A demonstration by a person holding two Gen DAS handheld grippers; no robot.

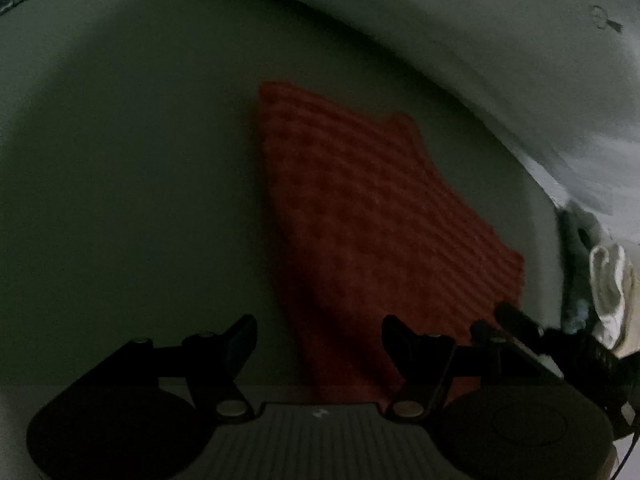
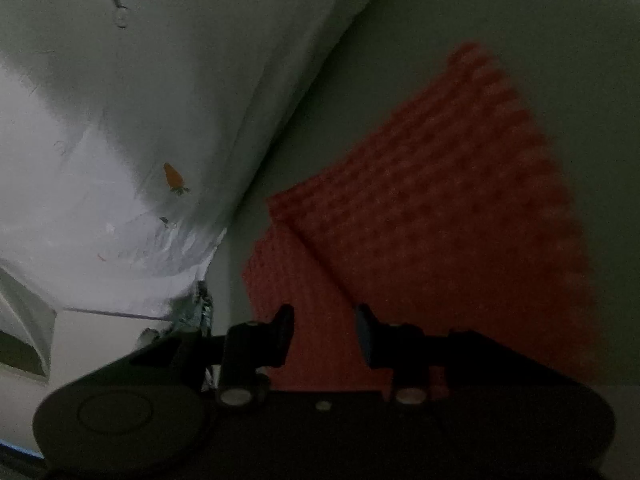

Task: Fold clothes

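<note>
- Two black two-finger grippers appear, one in each dim, blurred wrist view, both above a pale grey-green flat surface (image 1: 120, 160).
- One red-orange knitted cloth with a ribbed, bumpy texture (image 1: 360, 208) lies flat on that surface; in the left wrist view it reaches from the middle of the picture down to the lower right.
- Left gripper (image 1: 319, 344): its jaws stand wide apart with nothing between them; the left finger is over bare surface, while the right finger (image 1: 404, 344) is over the lower part of the cloth. Contact with the cloth cannot be told.
- Right gripper (image 2: 325, 330): its jaws stand at a narrow gap, pads not pressing on anything; cloth shows in the gap and behind both fingers.
- In the right wrist view the cloth shows a folded layer whose straight edge (image 2: 320, 256) runs diagonally down toward the gripper, with a lower layer exposed to its left.
- A white sheet-like fabric with small printed motifs, among them an orange carrot shape (image 2: 173, 178), lies beyond the surface's far edge.
- A crumpled white garment (image 1: 610, 292) lies at the right edge of the left wrist view, apart from the red-orange cloth.
</note>
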